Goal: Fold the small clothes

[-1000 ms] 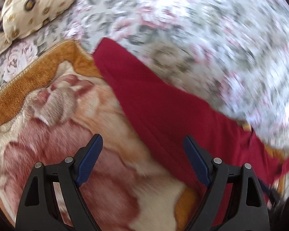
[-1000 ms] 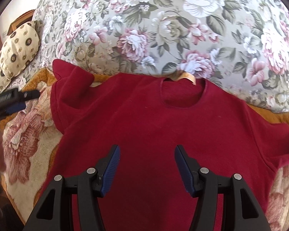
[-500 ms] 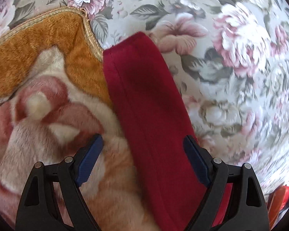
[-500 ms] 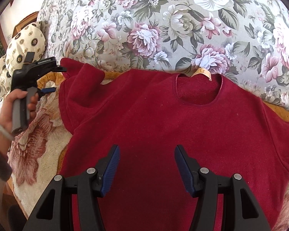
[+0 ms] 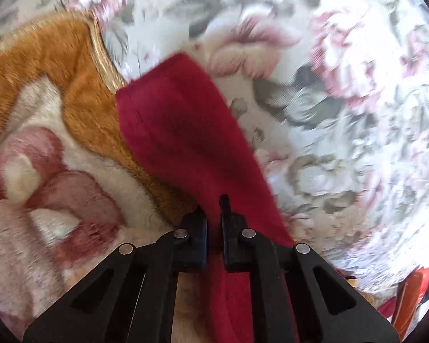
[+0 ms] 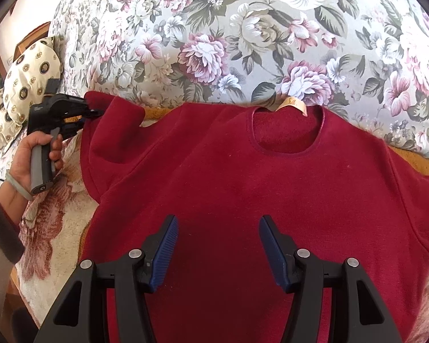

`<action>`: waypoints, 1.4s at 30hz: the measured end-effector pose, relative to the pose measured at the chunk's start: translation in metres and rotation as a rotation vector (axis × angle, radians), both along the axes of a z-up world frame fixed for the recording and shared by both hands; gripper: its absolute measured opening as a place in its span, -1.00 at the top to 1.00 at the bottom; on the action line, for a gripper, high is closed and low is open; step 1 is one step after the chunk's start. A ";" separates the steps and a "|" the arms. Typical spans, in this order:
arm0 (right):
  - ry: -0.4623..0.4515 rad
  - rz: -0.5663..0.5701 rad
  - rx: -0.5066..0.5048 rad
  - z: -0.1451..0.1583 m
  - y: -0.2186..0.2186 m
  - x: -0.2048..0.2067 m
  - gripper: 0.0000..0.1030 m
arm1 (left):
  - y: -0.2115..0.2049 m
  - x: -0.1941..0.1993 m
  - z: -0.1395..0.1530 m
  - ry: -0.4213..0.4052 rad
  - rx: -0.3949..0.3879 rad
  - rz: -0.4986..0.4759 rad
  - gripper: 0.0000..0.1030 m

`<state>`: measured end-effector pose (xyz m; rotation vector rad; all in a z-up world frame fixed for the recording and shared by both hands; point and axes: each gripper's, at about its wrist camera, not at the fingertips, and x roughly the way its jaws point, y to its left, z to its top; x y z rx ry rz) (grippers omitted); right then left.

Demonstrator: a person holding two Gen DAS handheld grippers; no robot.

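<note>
A dark red sweater (image 6: 243, 183) lies flat, neck hole toward the floral backrest. Its left sleeve (image 5: 183, 131) runs up the left wrist view. My left gripper (image 5: 213, 208) is shut on the edge of that sleeve; in the right wrist view it (image 6: 95, 111) shows at the sleeve's left end, held by a hand. My right gripper (image 6: 218, 245) is open and empty, hovering over the middle of the sweater's body.
The sweater rests on an orange and cream plush blanket (image 5: 57, 148) over a floral sofa (image 6: 243, 37). A cream patterned cushion (image 6: 25, 77) sits at the far left. A red and orange object (image 5: 414, 294) shows at the left wrist view's lower right edge.
My left gripper has closed from wide open onto the red sleeve's edge. The right gripper stays open and has moved slightly over the sweater.
</note>
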<state>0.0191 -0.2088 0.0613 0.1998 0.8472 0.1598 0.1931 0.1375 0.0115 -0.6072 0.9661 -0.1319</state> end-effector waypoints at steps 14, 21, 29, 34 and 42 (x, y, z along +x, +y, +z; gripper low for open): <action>-0.052 -0.046 0.037 0.037 -0.026 -0.038 -0.10 | 0.004 -0.151 0.165 -0.329 0.064 -0.072 0.89; -0.066 -0.118 0.036 0.049 -0.058 -0.062 -0.10 | -0.061 -0.172 0.187 -0.383 0.060 -0.201 0.89; -0.074 -0.274 0.085 0.056 -0.127 -0.087 -0.10 | -0.215 -0.183 0.140 -0.319 -0.052 -0.468 0.89; -0.046 -0.348 0.085 0.048 -0.156 -0.096 -0.10 | -0.317 -0.201 0.071 -0.235 0.039 -0.661 0.86; -0.033 -0.350 0.130 0.043 -0.168 -0.098 -0.10 | -0.319 -0.228 0.073 -0.194 -0.017 -0.759 -0.21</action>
